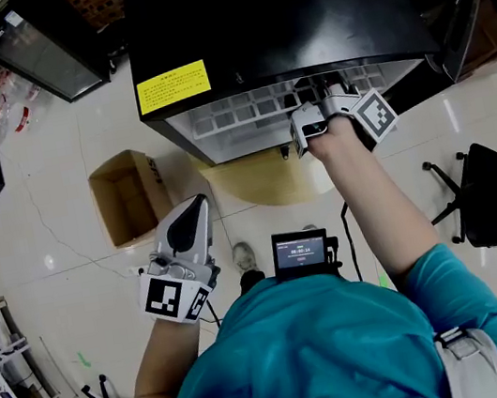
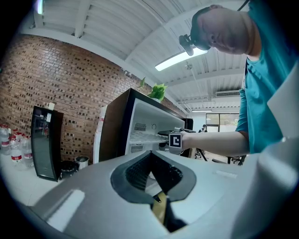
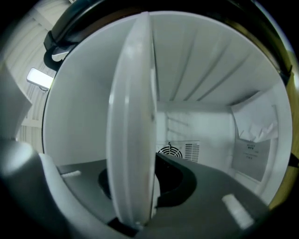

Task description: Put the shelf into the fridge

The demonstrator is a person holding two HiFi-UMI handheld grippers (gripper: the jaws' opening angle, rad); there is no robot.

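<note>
White shelf (image 3: 133, 121) clamped in right gripper (image 1: 322, 102), inside fridge (image 1: 274, 17); left gripper (image 1: 193, 208) closed, empty.

White grid shelf (image 1: 252, 111) lies level, half inside the open black fridge (image 1: 294, 23), upper centre of the head view.

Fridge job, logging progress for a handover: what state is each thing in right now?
fridge: door open.
shelf: partly in the fridge, gripped at its front edge.
right claw: shut on the shelf.
left claw: shut, empty, held away from the fridge.
cardboard box: open on the floor, looks empty.
</note>
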